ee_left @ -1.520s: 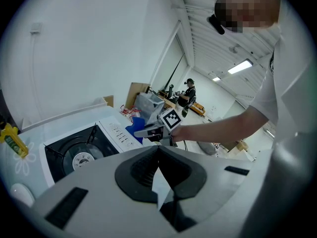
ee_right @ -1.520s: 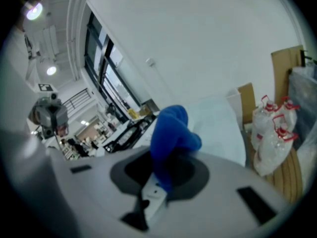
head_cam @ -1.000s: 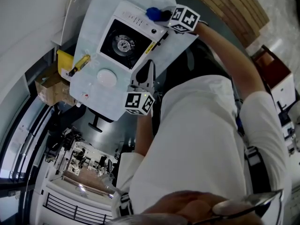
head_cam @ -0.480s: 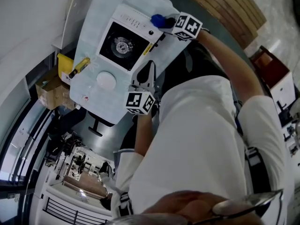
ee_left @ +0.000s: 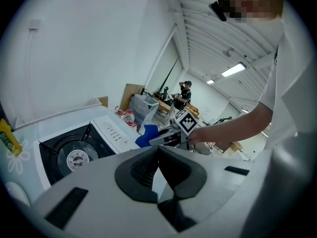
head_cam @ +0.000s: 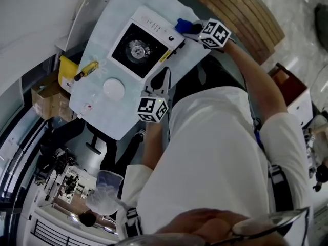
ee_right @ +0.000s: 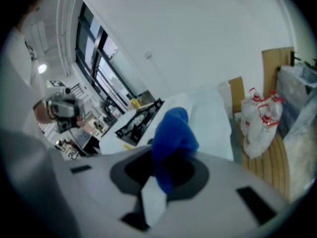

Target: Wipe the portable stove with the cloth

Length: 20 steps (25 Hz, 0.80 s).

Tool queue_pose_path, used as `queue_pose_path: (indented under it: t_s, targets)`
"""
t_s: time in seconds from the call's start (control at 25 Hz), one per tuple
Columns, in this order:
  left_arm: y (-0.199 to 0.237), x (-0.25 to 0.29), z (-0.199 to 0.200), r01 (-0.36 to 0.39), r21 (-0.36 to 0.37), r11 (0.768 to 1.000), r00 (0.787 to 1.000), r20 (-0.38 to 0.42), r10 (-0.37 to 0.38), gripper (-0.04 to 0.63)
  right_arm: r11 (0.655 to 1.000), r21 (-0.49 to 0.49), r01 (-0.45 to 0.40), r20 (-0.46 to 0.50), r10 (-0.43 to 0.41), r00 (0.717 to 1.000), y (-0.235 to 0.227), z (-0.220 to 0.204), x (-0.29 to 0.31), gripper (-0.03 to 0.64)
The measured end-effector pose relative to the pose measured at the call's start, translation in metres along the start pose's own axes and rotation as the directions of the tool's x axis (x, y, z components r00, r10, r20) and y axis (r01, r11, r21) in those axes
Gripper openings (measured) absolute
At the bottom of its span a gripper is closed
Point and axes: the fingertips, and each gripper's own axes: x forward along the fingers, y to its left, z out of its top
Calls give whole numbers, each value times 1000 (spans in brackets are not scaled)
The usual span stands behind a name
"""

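Surface (head_cam: 97,114), pale-covered, carrying the items below. Portable stove (head_cam: 146,47), white with a black burner well, sitting toward the surface's 1 o'clock end. Right hand-held gripper (head_cam: 192,28), clenching the blue cloth (head_cam: 183,25) at the stove's 2 o'clock corner. Left hand-held gripper (head_cam: 163,74), jaws pressing together on nothing, pointing at the stove's 5 o'clock edge. White round disc (head_cam: 114,88), lying at the stove's 7 o'clock.

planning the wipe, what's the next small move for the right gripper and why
Probably slide the right gripper toward the burner so the blue cloth drags across the portable stove top. The blue cloth is clamped in its jaws and sits at the portable stove's control-panel edge.
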Motion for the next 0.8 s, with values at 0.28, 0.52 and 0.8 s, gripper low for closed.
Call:
queue_pose_path:
  t_s: [0.28, 0.52, 0.8]
  targets:
    - [25, -13, 2, 3, -38, 999, 1000, 16, -3, 31, 998, -23, 53, -33, -54, 998, -8, 40, -14, 78]
    - [51, -26, 0, -22, 30, 999, 1000, -8, 23, 31, 991, -86, 101, -71, -107, 992, -12, 79, -1, 79]
    - [77, -49, 7, -25, -28, 999, 999, 37, 26, 31, 968, -192, 165, -111, -188, 976, -24, 127, 26, 79]
